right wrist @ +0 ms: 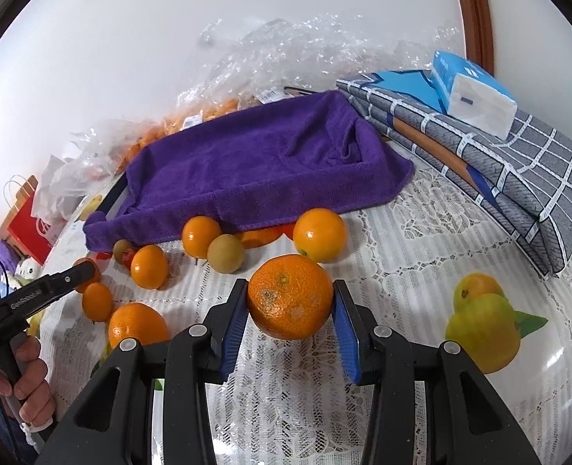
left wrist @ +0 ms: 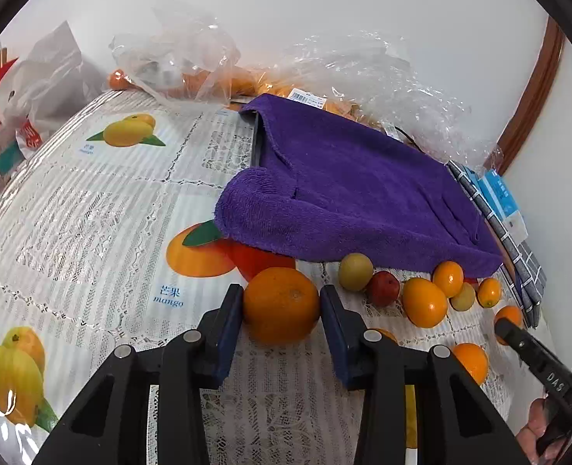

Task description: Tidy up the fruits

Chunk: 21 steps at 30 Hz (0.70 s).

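Both grippers are loaded at once here: the left gripper (left wrist: 281, 302) has its blue pads pressed to either side of a smooth orange (left wrist: 281, 304), which sits low on the table, while the right gripper (right wrist: 290, 302) is clamped on a rougher, blotchy-skinned tangerine (right wrist: 290, 296) that looks to be resting on, or just above, the lace. Underneath it all lies a white lace-patterned tablecloth (left wrist: 92, 209) under a glossy clear cover, printed with mango pictures and the word "mango". Just beyond the grippers a purple towel (right wrist: 255, 170) drapes over a shallow tray, its front hem spilling onto the table, and loose fruit lines that hem: a green-brown jujube (left wrist: 355, 272), a small red fruit (left wrist: 382, 288) touching it, and several kumquats (left wrist: 424, 302) close together. Behind the towel, crinkled clear plastic bags (left wrist: 382, 77) with more orange fruit inside pile up against a plain white wall (left wrist: 286, 7). On the right sits a folded grey checked cloth (right wrist: 518, 178) with a blue-and-white tissue pack (right wrist: 473, 91) on top, and a brown wooden door frame (right wrist: 475, 11) rises behind it. Far left, a red paper bag (right wrist: 28, 226) stands by white plastic bags.
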### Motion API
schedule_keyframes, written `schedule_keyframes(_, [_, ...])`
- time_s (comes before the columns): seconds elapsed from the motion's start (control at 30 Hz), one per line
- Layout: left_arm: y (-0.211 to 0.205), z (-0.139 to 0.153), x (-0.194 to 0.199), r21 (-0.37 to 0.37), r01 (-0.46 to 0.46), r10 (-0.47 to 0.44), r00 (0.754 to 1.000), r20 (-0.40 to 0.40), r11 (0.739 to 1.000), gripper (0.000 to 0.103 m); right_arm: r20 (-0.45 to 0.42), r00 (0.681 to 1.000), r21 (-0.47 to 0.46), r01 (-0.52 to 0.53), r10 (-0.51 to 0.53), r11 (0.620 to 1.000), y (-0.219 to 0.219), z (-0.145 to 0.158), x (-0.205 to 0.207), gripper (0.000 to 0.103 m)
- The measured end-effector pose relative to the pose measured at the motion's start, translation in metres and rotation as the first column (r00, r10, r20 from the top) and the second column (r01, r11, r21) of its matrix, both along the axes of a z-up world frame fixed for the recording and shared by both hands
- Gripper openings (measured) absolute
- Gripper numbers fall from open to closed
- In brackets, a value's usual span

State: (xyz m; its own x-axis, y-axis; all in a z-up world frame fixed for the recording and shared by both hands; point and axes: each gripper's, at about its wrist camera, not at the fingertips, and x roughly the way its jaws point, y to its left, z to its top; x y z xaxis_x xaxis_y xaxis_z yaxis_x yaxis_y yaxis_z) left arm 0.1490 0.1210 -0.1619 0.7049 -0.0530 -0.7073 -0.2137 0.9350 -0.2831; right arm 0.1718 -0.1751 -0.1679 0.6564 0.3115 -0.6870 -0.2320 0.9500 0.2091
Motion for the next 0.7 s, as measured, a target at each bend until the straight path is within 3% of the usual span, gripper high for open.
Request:
schedule_keyframes(0.4, [-0.006,0.013,-0.009,-0.030,0.048,-0.045,0.995,0.084,0.998,0.037,0.044,0.999,0.050,0.002,-0.004,0.999,-0.007,0.007,-0.006,0.043])
schedule_keyframes(0.7, [-0.018,0.016,-0.011,0.008,0.073,-0.074,0.992,0.105,0.997,0.037,0.080,0.997,0.066,-0.002,-0.003,0.998,-0.009,0.011,-0.013,0.043])
